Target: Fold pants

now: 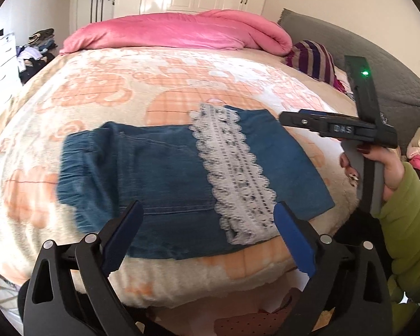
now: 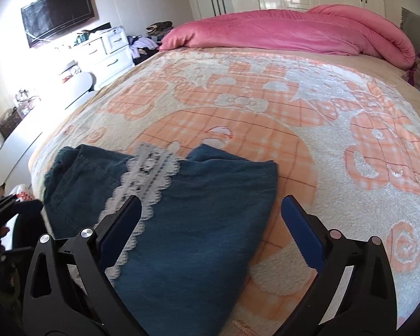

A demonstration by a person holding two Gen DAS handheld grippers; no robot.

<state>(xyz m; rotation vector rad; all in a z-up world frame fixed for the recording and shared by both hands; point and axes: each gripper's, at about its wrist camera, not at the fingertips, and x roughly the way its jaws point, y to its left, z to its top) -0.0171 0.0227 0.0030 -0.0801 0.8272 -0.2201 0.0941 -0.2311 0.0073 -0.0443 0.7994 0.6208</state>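
Blue denim pants (image 1: 165, 173) with a white lace band (image 1: 235, 168) lie folded flat on the bed's patterned blanket (image 1: 126, 89), near its front edge. My left gripper (image 1: 207, 215) hovers open above the pants' near edge, nothing between its blue pads. In the right wrist view the same pants (image 2: 198, 210) and lace band (image 2: 142, 184) lie below my right gripper (image 2: 210, 210), which is open wide and holds nothing. The right gripper's body (image 1: 344, 128) shows at the right of the left wrist view, held by a hand (image 1: 383, 165) in a green sleeve.
A rolled pink quilt (image 1: 182, 30) lies across the far side of the bed. A striped cloth (image 1: 313, 58) and a grey headboard (image 1: 392, 70) sit at the right. White drawers (image 2: 106, 50), a wall television (image 2: 58, 11) and piles of clothes (image 1: 39, 47) stand beyond the bed.
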